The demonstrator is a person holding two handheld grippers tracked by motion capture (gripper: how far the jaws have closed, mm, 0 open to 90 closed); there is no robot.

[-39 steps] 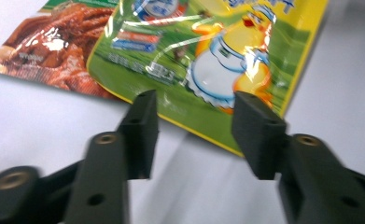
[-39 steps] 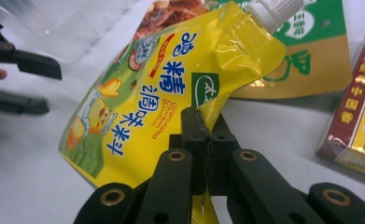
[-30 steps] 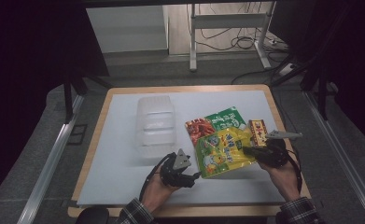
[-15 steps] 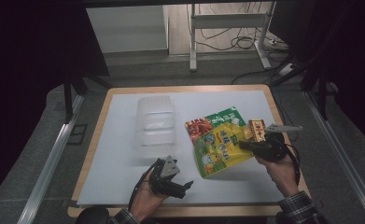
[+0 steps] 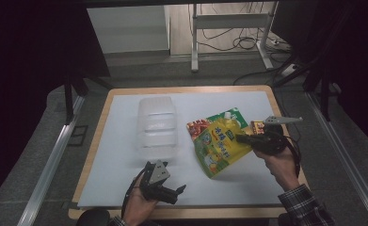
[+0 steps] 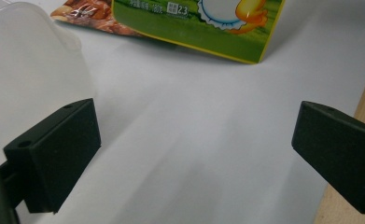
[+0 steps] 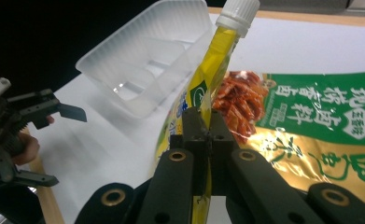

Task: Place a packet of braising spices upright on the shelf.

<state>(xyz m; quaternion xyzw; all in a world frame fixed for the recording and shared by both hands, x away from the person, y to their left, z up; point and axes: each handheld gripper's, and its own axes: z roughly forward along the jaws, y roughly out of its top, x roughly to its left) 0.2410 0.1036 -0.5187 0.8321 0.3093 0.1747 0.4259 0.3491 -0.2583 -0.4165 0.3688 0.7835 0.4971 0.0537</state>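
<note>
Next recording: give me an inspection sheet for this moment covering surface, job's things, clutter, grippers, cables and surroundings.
Surface: white sheet on a wood-edged table.
Job's things: yellow spouted pouch clamped edge-on, white cap up; under it a green seasoning packet.
Clutter: clear plastic container; small orange packet.
Grippers: left gripper open, jaws just opened, nothing between them; right gripper shut on the pouch.
Cables: one trails from each gripper; more on the floor beyond the table.
Surroundings: grey floor, metal stand legs, dark at both sides.
</note>
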